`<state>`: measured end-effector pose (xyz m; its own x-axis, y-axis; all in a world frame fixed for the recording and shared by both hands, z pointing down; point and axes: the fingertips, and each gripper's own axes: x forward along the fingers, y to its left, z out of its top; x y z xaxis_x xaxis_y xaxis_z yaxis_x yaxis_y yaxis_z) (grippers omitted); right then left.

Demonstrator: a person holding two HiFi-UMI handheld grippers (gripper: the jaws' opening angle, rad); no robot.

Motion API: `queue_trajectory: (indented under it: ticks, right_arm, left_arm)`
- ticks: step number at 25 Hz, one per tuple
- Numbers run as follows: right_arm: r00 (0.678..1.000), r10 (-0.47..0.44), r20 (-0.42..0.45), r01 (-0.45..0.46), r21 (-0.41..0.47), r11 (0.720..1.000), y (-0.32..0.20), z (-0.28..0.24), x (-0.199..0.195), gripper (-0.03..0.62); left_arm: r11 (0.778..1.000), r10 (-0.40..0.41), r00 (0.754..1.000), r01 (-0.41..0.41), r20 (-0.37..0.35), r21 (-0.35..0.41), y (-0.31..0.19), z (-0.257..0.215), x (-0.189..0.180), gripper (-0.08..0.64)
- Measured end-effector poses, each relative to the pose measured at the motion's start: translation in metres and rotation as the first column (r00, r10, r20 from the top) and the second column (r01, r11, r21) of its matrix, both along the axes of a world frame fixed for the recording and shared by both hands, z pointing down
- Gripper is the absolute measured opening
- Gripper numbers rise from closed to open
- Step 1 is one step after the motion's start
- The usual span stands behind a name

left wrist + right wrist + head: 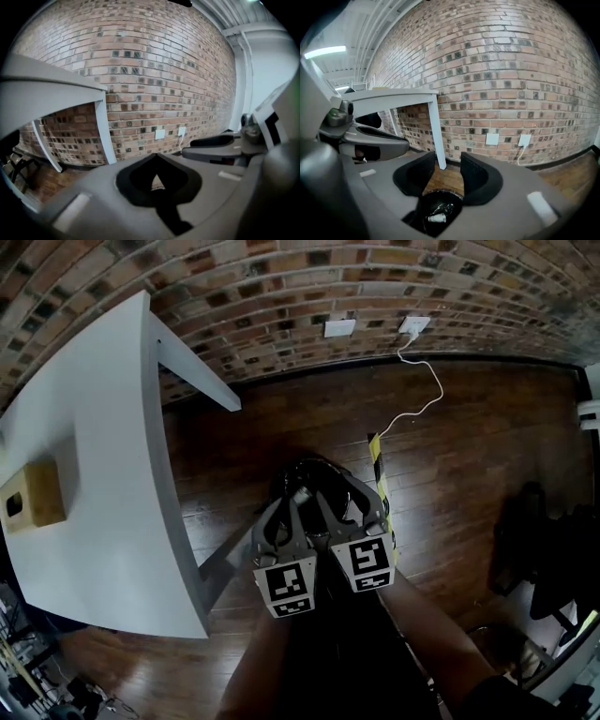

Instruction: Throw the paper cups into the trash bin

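The trash bin (314,471), lined with a black bag, stands on the wooden floor directly under both grippers. In the right gripper view the bin (436,213) shows below the jaws, with a white paper cup (436,217) lying inside it. My right gripper (446,164) is open, a gap showing between its black pads and nothing in it. My left gripper (157,157) is shut with its tips touching and holds nothing. In the head view the left gripper (284,512) and right gripper (349,498) hang side by side above the bin.
A white table (94,474) stands left of the bin, one leg (435,131) close by, and carries a wooden box (33,493). A brick wall with sockets (412,326) and a white cable lies ahead. Yellow-black tape (380,479) marks the floor. Dark objects (544,549) sit at right.
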<state>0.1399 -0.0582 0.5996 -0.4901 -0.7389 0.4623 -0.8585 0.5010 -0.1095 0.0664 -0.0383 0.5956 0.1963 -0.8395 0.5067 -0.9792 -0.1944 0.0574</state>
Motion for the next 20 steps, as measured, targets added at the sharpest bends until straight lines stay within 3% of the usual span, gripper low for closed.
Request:
queue_trajectory:
  ticks: [6, 10, 15, 20]
  right_arm:
    - [0.999, 0.032, 0.038, -0.037, 0.128, 0.991, -0.013, -0.083, 0.004, 0.084]
    - [0.996, 0.07, 0.049, -0.079, 0.198, 0.977, -0.02, -0.136, 0.012, 0.061]
    - [0.991, 0.088, 0.102, -0.112, 0.258, 0.96, -0.03, -0.199, 0.02, 0.052]
    - [0.991, 0.088, 0.096, -0.115, 0.324, 0.939, -0.032, -0.239, 0.032, 0.035]
  left_arm:
    - [0.995, 0.01, 0.999, -0.005, -0.047, 0.1, -0.016, -0.076, 0.005, 0.005]
    - [0.99, 0.024, 0.997, -0.012, -0.08, 0.142, -0.023, -0.127, 0.009, 0.005]
    - [0.974, 0.047, 0.997, -0.031, -0.068, 0.223, -0.035, -0.185, 0.008, 0.005]
    - [0.959, 0.066, 0.995, -0.043, -0.074, 0.28, -0.032, -0.231, 0.009, 0.005]
